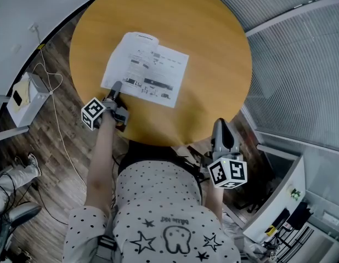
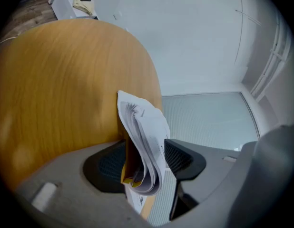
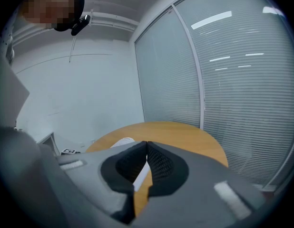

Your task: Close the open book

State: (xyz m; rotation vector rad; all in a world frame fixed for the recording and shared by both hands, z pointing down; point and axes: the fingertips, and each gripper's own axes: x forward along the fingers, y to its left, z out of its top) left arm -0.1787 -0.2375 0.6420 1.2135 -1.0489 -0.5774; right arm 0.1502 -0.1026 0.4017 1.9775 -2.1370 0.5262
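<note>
Print on book (image 1: 146, 66) illegibly small

White book (image 1: 147, 70) with black print; orange-brown wood-grain table (image 1: 213, 53); dotted, starred shirt (image 1: 158, 201).

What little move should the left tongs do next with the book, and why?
Probably slide the left tongs straight back off the book. The book lies flat on the table with its pages together, and the tongs stand open around its near corner without pressing it.

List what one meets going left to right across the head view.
White box on the floor → left tool → book → right tool.
</note>
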